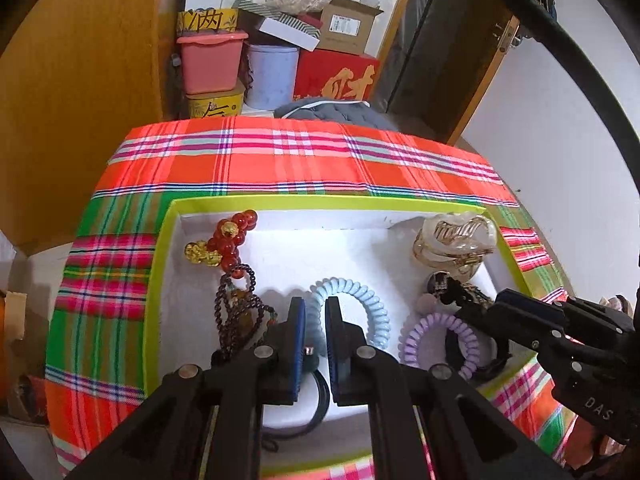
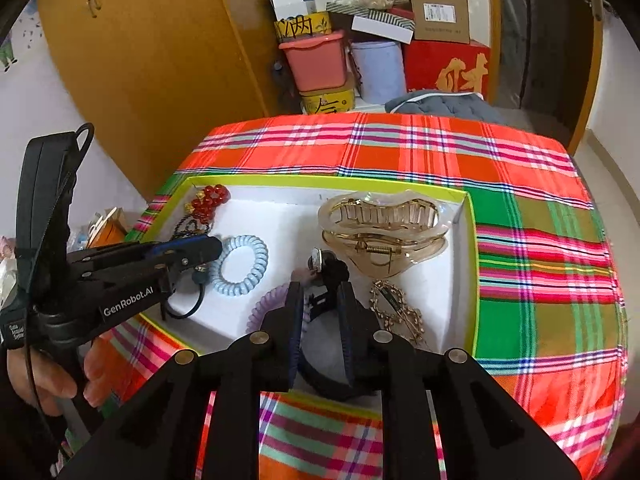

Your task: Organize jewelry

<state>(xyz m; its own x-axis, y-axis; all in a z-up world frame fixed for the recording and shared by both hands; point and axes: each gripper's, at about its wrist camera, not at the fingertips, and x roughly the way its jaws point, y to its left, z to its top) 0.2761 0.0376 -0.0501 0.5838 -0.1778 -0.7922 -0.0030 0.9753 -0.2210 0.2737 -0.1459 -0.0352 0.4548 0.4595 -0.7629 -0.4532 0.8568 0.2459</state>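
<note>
Left claw (image 1: 316, 324) stood narrow over the tray (image 1: 160, 264), its pads either side of a small dark item that they may have gripped; I could not tell. Right claw (image 2: 320, 312) stood narrowly apart around a black hair tie (image 2: 324, 384), pads not pressing. Blue coil (image 1: 360, 300), purple coil (image 1: 432, 332), beads (image 1: 228, 240) and clear clip (image 2: 384, 224) lay in the tray on the plaid tabletop (image 2: 540, 240).

Both wrist views close above tray (image 1: 160, 280)

Beads (image 1: 230, 240), coil ties (image 1: 352, 308), claw clip (image 2: 384, 232) inside white tray (image 1: 320, 236)
</note>
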